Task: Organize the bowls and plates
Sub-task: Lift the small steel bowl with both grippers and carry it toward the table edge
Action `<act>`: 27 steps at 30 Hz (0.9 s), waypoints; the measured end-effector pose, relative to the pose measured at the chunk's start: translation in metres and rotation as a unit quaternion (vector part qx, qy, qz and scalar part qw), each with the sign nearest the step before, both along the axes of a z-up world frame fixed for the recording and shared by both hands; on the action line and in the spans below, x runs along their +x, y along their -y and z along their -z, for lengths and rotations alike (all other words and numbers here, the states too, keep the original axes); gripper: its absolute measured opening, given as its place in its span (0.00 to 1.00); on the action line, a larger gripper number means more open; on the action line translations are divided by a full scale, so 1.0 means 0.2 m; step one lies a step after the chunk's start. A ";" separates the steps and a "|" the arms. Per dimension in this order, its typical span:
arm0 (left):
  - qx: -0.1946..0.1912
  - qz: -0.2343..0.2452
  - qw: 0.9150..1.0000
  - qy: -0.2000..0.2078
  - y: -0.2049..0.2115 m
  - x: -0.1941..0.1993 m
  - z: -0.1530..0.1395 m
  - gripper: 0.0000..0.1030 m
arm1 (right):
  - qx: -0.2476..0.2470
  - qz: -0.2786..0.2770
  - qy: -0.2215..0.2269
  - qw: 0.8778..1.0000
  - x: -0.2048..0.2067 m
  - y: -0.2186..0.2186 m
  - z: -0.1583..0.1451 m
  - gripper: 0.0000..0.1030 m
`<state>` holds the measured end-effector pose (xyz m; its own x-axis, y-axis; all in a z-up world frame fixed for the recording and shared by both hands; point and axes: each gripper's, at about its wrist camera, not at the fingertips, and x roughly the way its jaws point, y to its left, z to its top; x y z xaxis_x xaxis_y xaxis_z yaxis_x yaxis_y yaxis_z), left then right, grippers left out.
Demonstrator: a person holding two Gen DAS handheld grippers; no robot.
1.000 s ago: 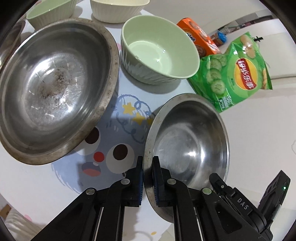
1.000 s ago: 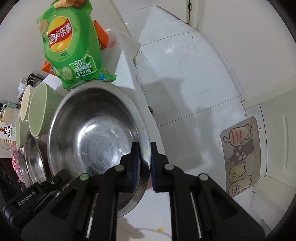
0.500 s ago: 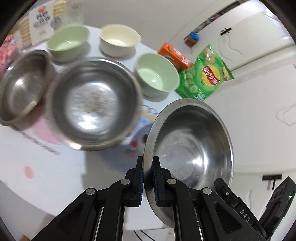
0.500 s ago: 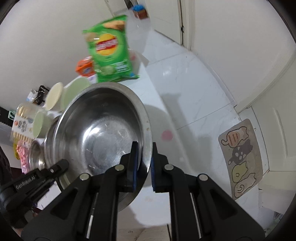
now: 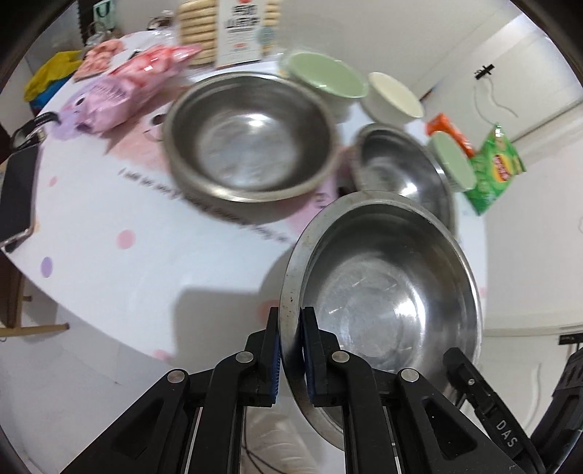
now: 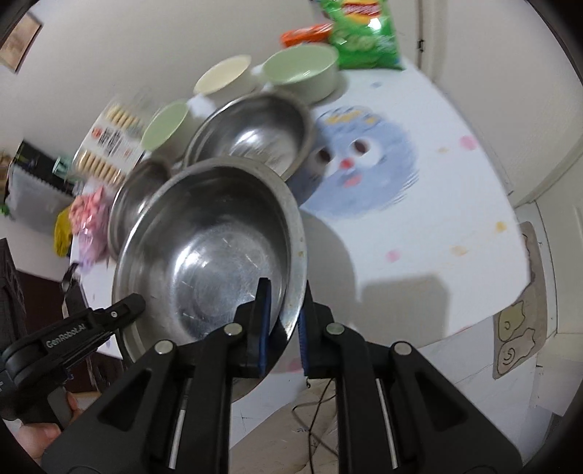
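Note:
Both grippers hold one steel bowl (image 5: 386, 291) by opposite rims, lifted above the table's near edge. My left gripper (image 5: 290, 321) is shut on its left rim. My right gripper (image 6: 284, 291) is shut on its right rim, where the bowl (image 6: 207, 248) fills the middle of the view. On the table stand a large steel bowl (image 5: 247, 135), a second steel bowl (image 5: 400, 164), two green bowls (image 5: 328, 76) (image 5: 453, 164) and a cream bowl (image 5: 395, 96).
Pink snack bags (image 5: 135, 80) and a biscuit box (image 5: 237, 29) lie at the table's far left. A green chip bag (image 5: 495, 167) and an orange box (image 5: 452, 131) lie at the right. A phone (image 5: 16, 193) lies at the left edge. The patterned tablecloth (image 6: 400, 182) covers the table.
The held steel bowl has been lifted higher and carried back toward the table's near edge. Both views have swung, so more of the table and the other bowls show.

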<state>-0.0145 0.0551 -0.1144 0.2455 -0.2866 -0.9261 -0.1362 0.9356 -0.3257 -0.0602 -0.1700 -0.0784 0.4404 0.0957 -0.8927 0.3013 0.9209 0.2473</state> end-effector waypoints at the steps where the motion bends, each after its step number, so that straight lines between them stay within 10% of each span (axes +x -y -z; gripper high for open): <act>1: 0.001 -0.005 1.000 0.000 -0.02 -0.01 0.02 0.10 | -0.004 -0.006 -0.002 1.000 0.00 -0.04 0.02 0.15; 27: 0.016 0.014 1.000 0.006 -0.13 0.00 0.24 0.10 | -0.042 -0.023 -0.019 0.999 0.02 -0.24 0.31 0.17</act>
<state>-0.0136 0.0813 -0.1625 0.2487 -0.2648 -0.9317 -0.1055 0.9488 -0.2978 -0.0557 -0.1224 -0.1412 0.4026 0.0385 -0.9146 0.2666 0.9509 0.1574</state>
